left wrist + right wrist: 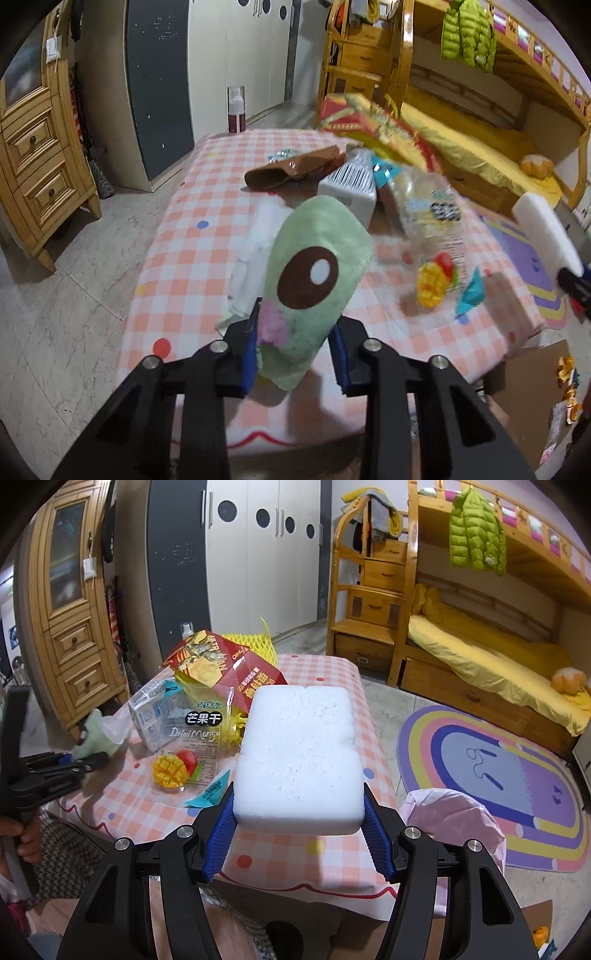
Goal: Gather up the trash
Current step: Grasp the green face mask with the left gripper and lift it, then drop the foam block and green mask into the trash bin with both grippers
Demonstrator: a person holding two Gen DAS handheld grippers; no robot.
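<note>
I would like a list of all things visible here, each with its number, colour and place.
foam block: 1, white, held in the right gripper
plush piece: 1, pale green with a brown eye, between the left gripper's pads
dried mango bag: 1, clear with mango print, on the table
carton: 1, white, behind the mango bag
red bag: 1, red and gold, far side of the table
brown pouch: 1, brown, far side of the table
table: 1, pink check cloth
rug: 1, rainbow, on the floor
left gripper: 1, black, blue pads
right gripper: 1, black, blue pads
</note>
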